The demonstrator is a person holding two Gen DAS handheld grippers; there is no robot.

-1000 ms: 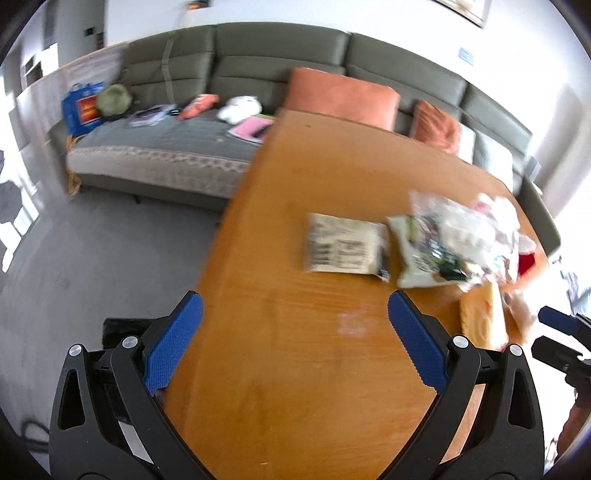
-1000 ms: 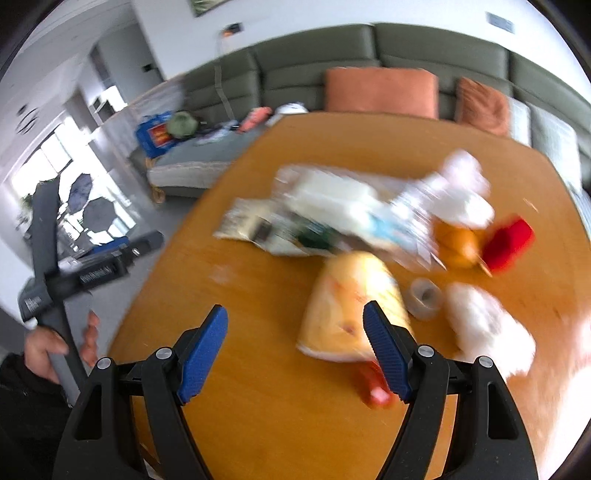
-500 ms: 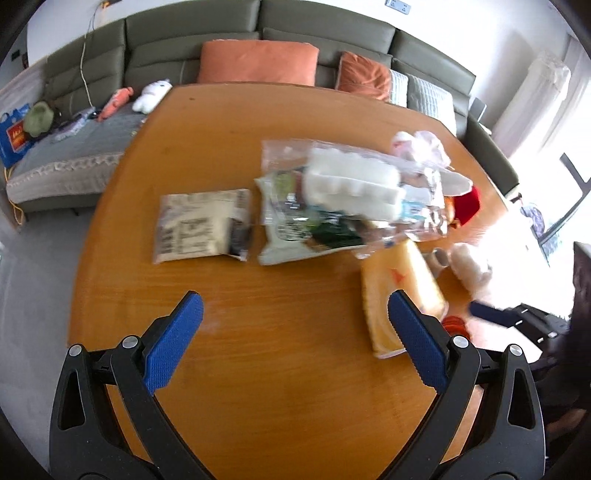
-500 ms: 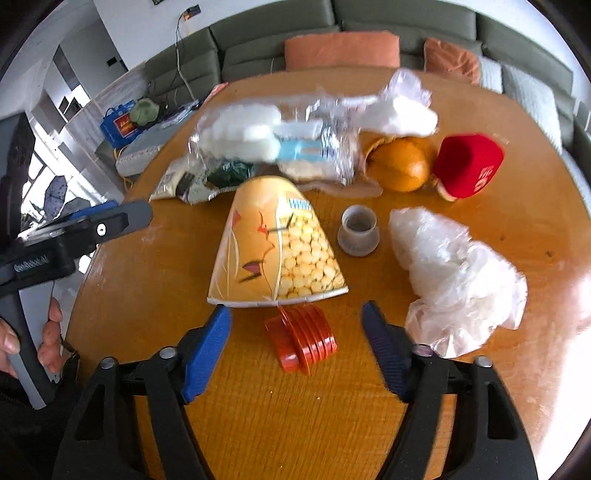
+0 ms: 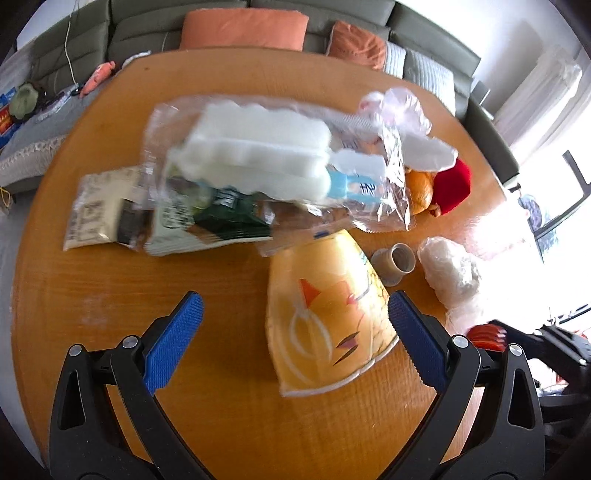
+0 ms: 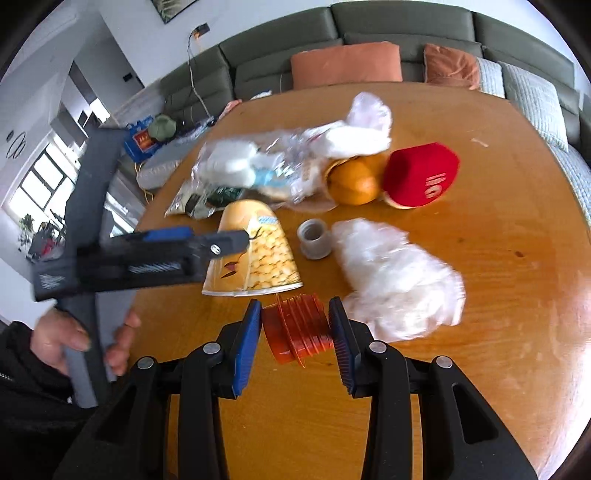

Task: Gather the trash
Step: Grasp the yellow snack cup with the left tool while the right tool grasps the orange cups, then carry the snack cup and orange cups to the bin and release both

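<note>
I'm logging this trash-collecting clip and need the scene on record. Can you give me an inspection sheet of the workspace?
Surface: round wooden table, bare at the near edge.
Job's things: yellow paper cup on its side; orange ribbed plastic piece; clear bag of packaging; crumpled white plastic; small grey cup; red cup on its side; an orange; flat snack packet.
Clutter: nothing seen beyond the trash.
Grippers: right gripper closed around the ribbed piece; left gripper open above the yellow cup.
Cables: one hangs down the wall behind the sofa.
Surroundings: green sofa, orange cushions.
</note>
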